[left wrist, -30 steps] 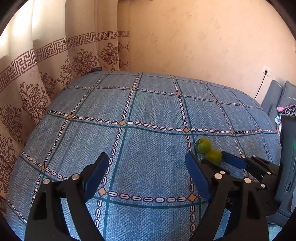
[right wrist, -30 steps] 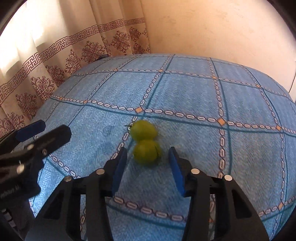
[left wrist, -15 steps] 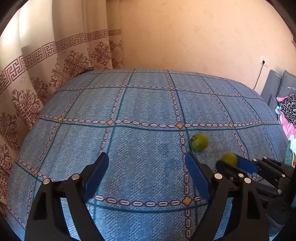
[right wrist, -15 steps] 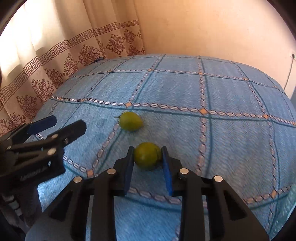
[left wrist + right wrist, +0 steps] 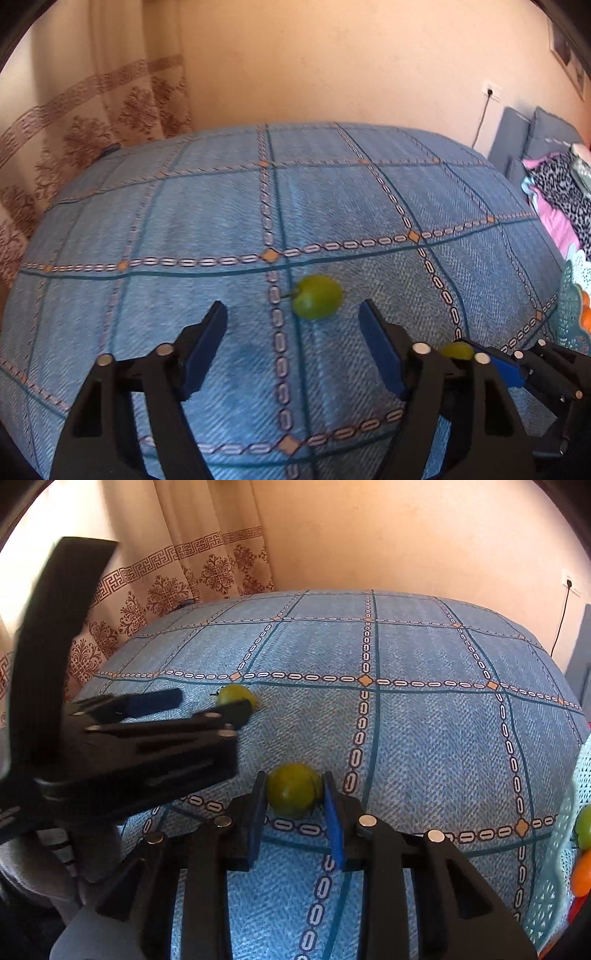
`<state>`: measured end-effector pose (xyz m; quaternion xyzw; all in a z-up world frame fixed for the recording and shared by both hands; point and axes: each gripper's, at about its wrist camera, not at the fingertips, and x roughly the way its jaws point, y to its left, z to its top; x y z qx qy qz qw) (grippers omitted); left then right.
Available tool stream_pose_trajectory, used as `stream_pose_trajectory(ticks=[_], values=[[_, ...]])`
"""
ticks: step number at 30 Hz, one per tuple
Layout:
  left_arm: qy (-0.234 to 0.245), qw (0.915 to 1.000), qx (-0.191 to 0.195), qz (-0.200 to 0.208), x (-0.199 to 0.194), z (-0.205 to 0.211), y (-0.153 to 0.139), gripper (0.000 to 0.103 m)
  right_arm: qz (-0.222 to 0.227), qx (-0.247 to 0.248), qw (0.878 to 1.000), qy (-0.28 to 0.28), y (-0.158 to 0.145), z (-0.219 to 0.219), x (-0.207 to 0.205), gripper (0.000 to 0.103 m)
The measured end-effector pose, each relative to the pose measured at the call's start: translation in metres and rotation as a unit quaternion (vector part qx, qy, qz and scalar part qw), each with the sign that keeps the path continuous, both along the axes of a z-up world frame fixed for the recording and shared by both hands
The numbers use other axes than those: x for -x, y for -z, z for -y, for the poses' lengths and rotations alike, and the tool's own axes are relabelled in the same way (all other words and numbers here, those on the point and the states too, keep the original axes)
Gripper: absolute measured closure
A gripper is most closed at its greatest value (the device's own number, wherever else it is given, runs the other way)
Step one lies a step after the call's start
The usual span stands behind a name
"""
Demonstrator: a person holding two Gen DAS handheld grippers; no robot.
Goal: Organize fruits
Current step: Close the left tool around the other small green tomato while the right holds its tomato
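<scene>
A green fruit (image 5: 318, 297) with a short stem lies on the blue patterned cloth (image 5: 207, 221), just ahead of my open left gripper (image 5: 291, 328). It also shows in the right wrist view (image 5: 236, 696), partly behind the left gripper (image 5: 207, 705). My right gripper (image 5: 293, 794) is shut on a second green fruit (image 5: 293, 790) and holds it above the cloth. That held fruit (image 5: 458, 350) peeks out behind my left gripper's right finger in the left wrist view.
A light turquoise mesh basket (image 5: 554, 867) at the right edge holds a green fruit (image 5: 584, 827) and an orange fruit (image 5: 581, 877). It also shows in the left wrist view (image 5: 570, 310). Patterned curtains (image 5: 166, 587) hang at the left. Grey cushions (image 5: 517, 147) and cloths lie at the far right.
My right gripper closed on the nearer green fruit and carried it right, away from the other. My left gripper swung toward the remaining fruit, which now lies just ahead of its jaws.
</scene>
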<state>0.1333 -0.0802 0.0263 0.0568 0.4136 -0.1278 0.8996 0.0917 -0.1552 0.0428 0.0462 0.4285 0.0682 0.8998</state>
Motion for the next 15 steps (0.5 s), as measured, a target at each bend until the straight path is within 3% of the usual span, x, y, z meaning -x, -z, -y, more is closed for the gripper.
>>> stream_pose_trajectory(ticks=[4, 15], values=[[0.0, 0.9996, 0.011, -0.025, -0.014, 0.003, 0.009, 0.039, 0.0, -0.005, 1.0, 0.004, 0.002, 0.003, 0.0, 0.073], [0.014, 0.9997, 0.016, -0.012, -0.019, 0.005, 0.008, 0.064, 0.001, -0.008, 1.0, 0.014, 0.003, 0.006, -0.002, 0.073]])
